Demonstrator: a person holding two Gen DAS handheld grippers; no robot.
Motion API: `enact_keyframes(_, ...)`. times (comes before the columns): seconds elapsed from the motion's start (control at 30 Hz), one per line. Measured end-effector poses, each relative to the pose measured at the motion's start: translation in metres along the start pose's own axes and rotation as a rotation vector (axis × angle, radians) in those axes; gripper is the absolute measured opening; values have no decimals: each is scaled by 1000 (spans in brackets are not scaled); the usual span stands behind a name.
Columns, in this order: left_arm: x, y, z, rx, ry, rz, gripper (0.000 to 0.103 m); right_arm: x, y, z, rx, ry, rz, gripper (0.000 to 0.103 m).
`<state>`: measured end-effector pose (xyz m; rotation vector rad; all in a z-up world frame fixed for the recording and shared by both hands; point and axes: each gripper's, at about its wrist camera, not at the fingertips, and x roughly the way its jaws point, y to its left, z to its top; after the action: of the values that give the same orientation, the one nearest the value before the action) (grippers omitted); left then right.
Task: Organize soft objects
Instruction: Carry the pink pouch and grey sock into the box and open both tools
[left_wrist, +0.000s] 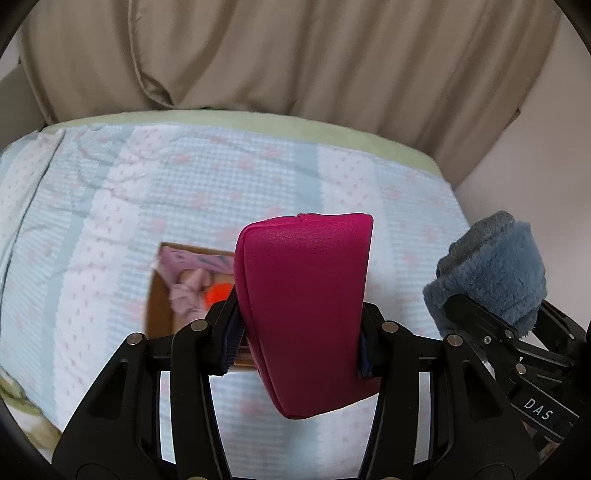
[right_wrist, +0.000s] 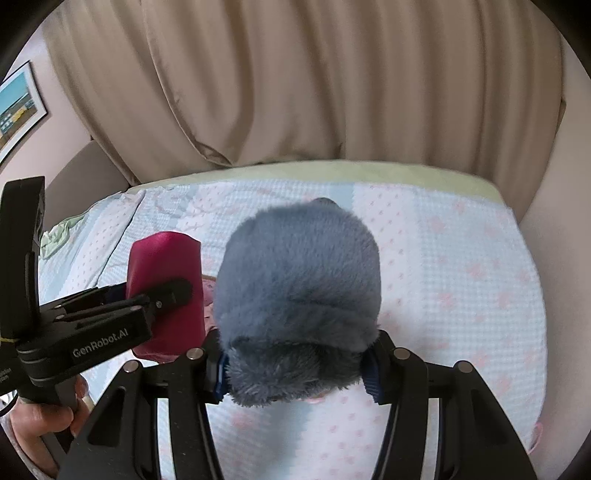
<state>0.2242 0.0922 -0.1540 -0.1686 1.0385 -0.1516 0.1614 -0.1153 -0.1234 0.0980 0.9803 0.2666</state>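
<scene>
My left gripper (left_wrist: 299, 332) is shut on a magenta padded pouch (left_wrist: 306, 295), which stands up between its jaws above the bed. In the right wrist view the same pouch (right_wrist: 162, 258) shows at the left, clamped in the left gripper (right_wrist: 166, 291). My right gripper (right_wrist: 295, 365) is shut on a blue-grey fluffy slipper (right_wrist: 299, 288) that fills the middle of that view. In the left wrist view the slipper (left_wrist: 491, 273) appears at the right edge, held in the right gripper (left_wrist: 480, 314). A cardboard box (left_wrist: 159, 310) lies below on the bed, partly hidden behind the pouch.
The box holds pink cloth (left_wrist: 188, 284) and something orange (left_wrist: 218, 293). The bed (left_wrist: 110, 221) has a pale blue and white quilt with pink flowers. Beige curtains (right_wrist: 295, 81) hang behind it. A framed picture (right_wrist: 18, 107) hangs on the left wall. A hand (right_wrist: 40, 421) grips the left handle.
</scene>
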Motion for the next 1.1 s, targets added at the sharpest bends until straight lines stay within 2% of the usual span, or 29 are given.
enact_keyframes(0.27,39,87,5,39,90,16,45,62,41,-12,96,90,-42,51)
enact_keyframes(0.47,82,120,4,47,163,14,45,102,50,-22,145,177,-51,51)
enact_keyframes(0.77,141,121,-7,65,273,1,45,162,40,-29,183,321,-26,51)
enact_keyframes(0.93,179,118,-7,67,330,5,45,199,24,-30,257,395,10,51)
enact_keyframes(1.1,215,119,-11,70,377,18,45,225,21,-40,192,442,0,51)
